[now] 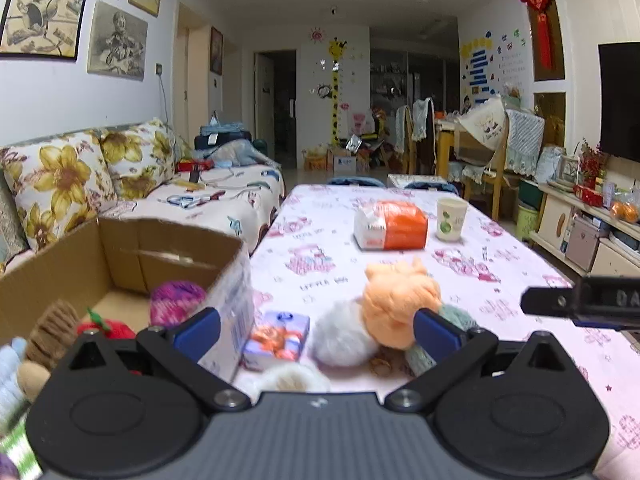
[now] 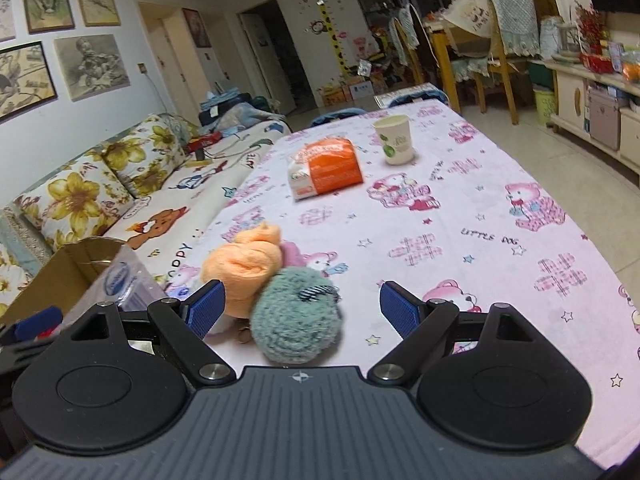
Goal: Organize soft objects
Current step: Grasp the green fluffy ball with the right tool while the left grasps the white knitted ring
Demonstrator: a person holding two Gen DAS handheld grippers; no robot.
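- Clearly, the green pompom (image 2: 298,316) lies on the table (image 2: 460,240), touching the orange plush (image 2: 244,264), between the wide-open right gripper's (image 2: 302,308) fingers, likely the next pick.
- Left gripper (image 1: 316,332), also wide and empty, hovers beside the box (image 1: 120,252), where sorted toys sit.

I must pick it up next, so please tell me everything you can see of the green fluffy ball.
The green ball is a round pompom of fuzzy grey-green yarn, with a small dark striped tag on top. It lies on the pink tablecloth, between the open fingers of the right gripper, nearer the left finger. The orange plush presses against its far left side. Nothing grips it.
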